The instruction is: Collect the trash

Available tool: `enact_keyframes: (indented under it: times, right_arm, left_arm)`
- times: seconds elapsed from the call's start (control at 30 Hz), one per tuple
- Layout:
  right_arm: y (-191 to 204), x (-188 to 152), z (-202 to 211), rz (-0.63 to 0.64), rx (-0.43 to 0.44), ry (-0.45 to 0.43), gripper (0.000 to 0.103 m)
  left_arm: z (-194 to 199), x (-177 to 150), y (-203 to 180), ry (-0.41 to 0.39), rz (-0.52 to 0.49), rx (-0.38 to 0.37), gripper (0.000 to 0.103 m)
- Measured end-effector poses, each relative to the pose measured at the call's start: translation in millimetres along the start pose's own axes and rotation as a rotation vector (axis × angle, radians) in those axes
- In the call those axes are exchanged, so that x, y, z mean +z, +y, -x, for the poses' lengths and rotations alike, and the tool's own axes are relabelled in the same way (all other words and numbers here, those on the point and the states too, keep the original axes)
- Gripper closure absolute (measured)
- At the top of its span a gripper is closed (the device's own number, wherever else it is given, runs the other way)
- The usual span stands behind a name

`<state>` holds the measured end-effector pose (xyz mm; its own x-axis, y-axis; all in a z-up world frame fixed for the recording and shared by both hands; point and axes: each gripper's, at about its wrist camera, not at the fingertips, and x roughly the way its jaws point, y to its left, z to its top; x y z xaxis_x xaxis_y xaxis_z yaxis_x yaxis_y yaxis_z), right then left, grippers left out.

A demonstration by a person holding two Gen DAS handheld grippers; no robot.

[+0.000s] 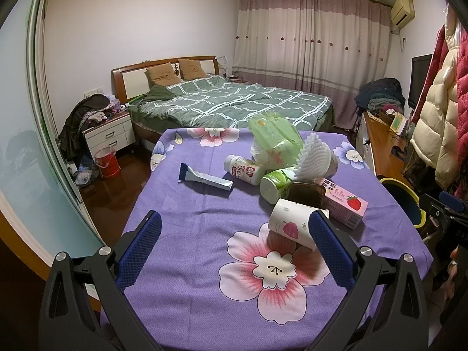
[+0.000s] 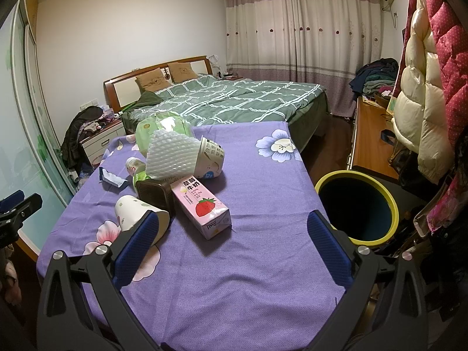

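A heap of trash lies on the purple flowered tablecloth [image 1: 204, 234] [image 2: 263, 175]. It holds a tipped paper cup [image 1: 289, 225] [image 2: 131, 213], a pink strawberry milk carton [image 1: 345, 201] [image 2: 201, 207], a dark brown tub [image 1: 304, 194] [image 2: 153, 194], a green-lidded bottle [image 1: 275, 185], a white bottle [image 1: 244, 171], a blue wrapper [image 1: 204, 180] [image 2: 112, 180], white foam netting [image 1: 313, 158] [image 2: 172, 158], a yogurt cup [image 2: 210, 158] and a green plastic bag [image 1: 272, 137] [image 2: 163, 128]. My left gripper [image 1: 235, 222] hangs open over the cloth, the paper cup by its right finger. My right gripper [image 2: 232, 223] is open just short of the carton.
A dark bin with a yellow rim [image 2: 356, 204] [image 1: 403, 199] stands beside the table's right edge. Behind the table is a bed [image 1: 234, 102], a nightstand [image 1: 109, 134] and a red bucket [image 1: 106, 162] on the left. Coats [image 2: 433, 73] hang on the right above a wooden desk [image 2: 371, 134].
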<state>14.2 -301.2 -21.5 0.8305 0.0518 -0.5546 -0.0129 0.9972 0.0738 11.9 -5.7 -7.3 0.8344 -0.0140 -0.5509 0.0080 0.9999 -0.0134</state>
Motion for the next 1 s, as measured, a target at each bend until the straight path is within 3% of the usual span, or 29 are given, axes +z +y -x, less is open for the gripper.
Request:
enact_keyframes:
  times: [0.57, 1.0]
  right_arm:
    - [8, 5, -19, 0.017, 0.022, 0.011, 0.006]
    - [65, 44, -72, 0.041, 0.141, 0.001, 0.006]
  left_arm:
    - [-17, 3, -3, 0.011, -0.016, -0.005, 0.004]
    - [-62, 25, 12, 0.020, 0.000, 0.025, 0.004]
